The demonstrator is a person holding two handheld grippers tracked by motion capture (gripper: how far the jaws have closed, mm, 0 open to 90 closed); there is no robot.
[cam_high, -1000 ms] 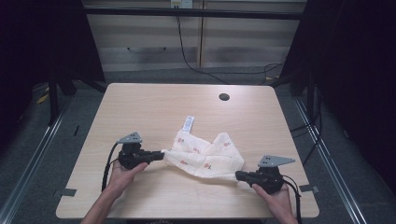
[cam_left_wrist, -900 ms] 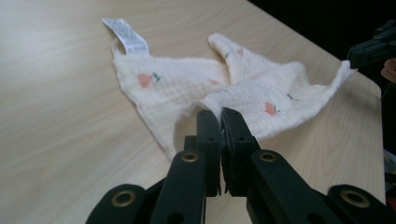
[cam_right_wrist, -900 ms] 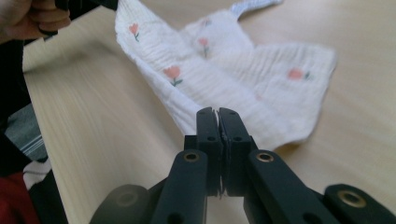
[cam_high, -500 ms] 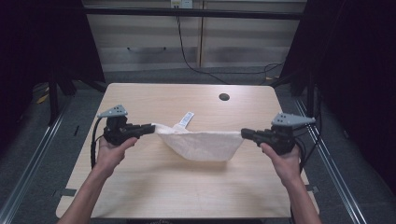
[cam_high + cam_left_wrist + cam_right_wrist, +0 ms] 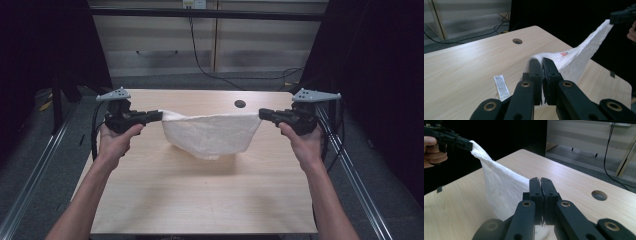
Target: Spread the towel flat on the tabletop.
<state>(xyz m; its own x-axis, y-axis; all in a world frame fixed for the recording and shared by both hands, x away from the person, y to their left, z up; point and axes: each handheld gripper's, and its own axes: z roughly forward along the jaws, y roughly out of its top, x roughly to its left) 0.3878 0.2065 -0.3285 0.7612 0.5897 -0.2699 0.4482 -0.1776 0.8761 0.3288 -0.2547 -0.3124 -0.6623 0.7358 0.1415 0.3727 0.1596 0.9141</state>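
A white crinkled cloth [image 5: 210, 134] hangs stretched between my two grippers above the wooden table [image 5: 200, 200], sagging in the middle. My left gripper [image 5: 159, 116] is shut on the cloth's left corner, and in the left gripper view the cloth [image 5: 576, 56] runs from the shut left gripper [image 5: 542, 62] up to the right gripper [image 5: 611, 18]. My right gripper [image 5: 262, 114] is shut on the opposite corner. In the right gripper view the cloth [image 5: 499, 187] runs from the right gripper [image 5: 540, 181] to the left gripper [image 5: 469, 145]. A white printed tag [image 5: 502, 86] dangles beside the left jaws.
A round cable hole [image 5: 240, 104] sits near the table's far edge, also seen as the hole [image 5: 517, 41] and the hole [image 5: 599, 195]. Dark curtains flank both sides. Cables [image 5: 200, 60] trail on the floor beyond the table, before a pale wall.
Both grippers have lifted the cloth off the table and moved apart and away from the person. The cloth went from a crumpled heap to a taut, hanging sheet.
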